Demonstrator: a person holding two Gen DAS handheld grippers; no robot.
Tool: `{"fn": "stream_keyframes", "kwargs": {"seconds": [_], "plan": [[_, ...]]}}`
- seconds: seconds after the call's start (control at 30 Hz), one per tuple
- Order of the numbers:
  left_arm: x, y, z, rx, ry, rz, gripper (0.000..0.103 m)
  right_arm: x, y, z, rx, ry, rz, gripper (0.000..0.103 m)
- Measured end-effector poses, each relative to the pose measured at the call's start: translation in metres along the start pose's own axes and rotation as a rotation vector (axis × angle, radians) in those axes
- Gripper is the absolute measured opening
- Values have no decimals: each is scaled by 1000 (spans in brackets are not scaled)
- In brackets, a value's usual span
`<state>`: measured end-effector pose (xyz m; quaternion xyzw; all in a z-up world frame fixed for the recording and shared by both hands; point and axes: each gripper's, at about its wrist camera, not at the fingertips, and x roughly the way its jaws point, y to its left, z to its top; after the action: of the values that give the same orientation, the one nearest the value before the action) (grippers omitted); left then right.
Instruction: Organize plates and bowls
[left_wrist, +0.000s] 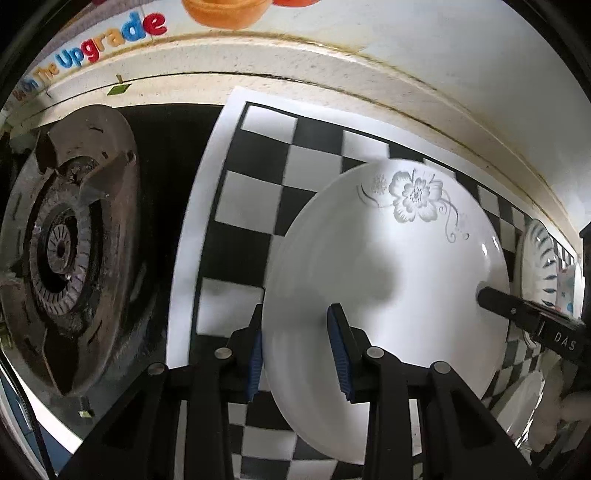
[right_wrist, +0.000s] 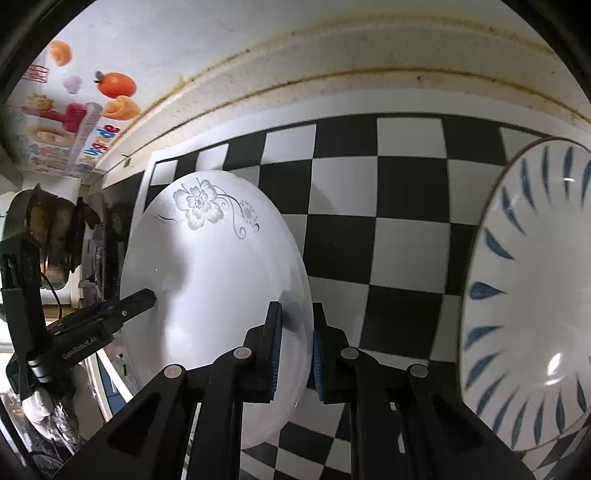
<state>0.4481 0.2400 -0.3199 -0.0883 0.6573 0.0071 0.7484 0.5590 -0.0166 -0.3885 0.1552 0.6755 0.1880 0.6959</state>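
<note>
A white plate with a grey flower print sits over the checkered mat; it also shows in the right wrist view. My left gripper straddles its near rim, one blue pad under and one over, with a gap showing. My right gripper is shut on the opposite rim of the same plate. The right gripper's finger shows across the plate, and the left gripper shows in the right wrist view. A white bowl with blue leaf strokes lies to the right, also seen in the left wrist view.
A black-and-white checkered mat covers the counter. A rusty gas burner stands to the left on a black hob. A cream backsplash ledge and a wall with food stickers run behind.
</note>
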Motion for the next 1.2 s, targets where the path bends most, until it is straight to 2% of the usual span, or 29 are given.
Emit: {"fn": "stream_keyframes", "kwargs": {"seconds": [0.23, 0.53, 0.77, 0.8, 0.97, 1.03, 1.2], "plan": [[-39, -25, -37, 12, -39, -41, 29, -47, -7, -17, -19, -63, 13, 15], [-100, -72, -86, 91, -102, -86, 30, -123, -36, -65, 7, -135, 36, 16], [-132, -129, -116, 166, -122, -121, 30, -178, -73, -114, 45, -195, 40, 15], [-136, -145, -103, 178, -120, -122, 29, -186, -80, -123, 52, -203, 40, 15], [-119, -187, -118, 248, -81, -131, 29, -214, -117, -162, 98, -229, 28, 15], [-103, -192, -119, 267, -56, -131, 30, -217, -131, -177, 120, -230, 19, 15], [-70, -220, -145, 306, 22, -125, 30, -215, -170, -217, 178, -206, -7, 15]]}}
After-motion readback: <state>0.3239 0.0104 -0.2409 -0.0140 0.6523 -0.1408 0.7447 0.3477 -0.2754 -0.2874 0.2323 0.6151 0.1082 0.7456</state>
